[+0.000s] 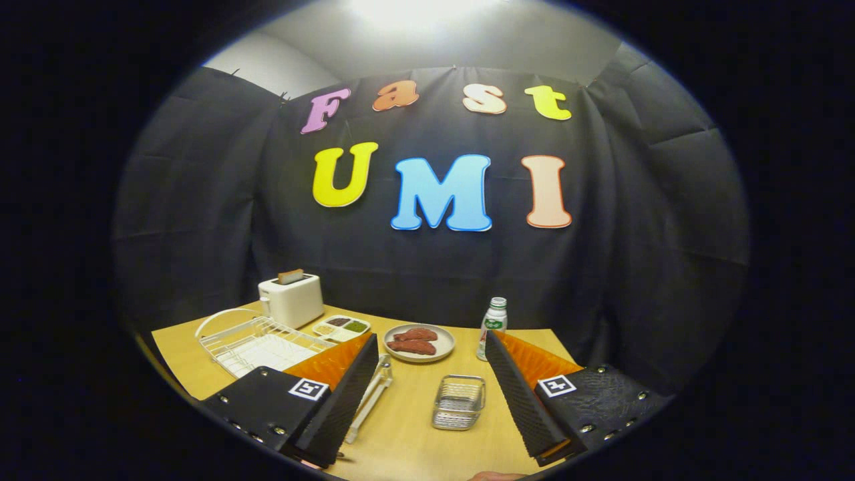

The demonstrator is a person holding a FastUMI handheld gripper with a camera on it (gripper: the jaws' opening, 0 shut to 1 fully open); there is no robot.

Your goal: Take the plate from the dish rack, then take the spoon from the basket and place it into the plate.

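Note:
My gripper hangs open above the wooden table, with nothing between its fingers. A small metal wire basket stands on the table between the fingers; I cannot make out what lies in it. Left of the left finger sits the white wire dish rack. A white curved rim rises at its far left end, and I cannot tell whether it is a plate. Beyond the fingertips lies a round plate holding reddish-brown food pieces.
A white toaster with a slice in it stands behind the rack. A small divided sauce tray lies beside it. A white bottle with a green label stands near the right fingertip. Metal tongs lie along the left finger.

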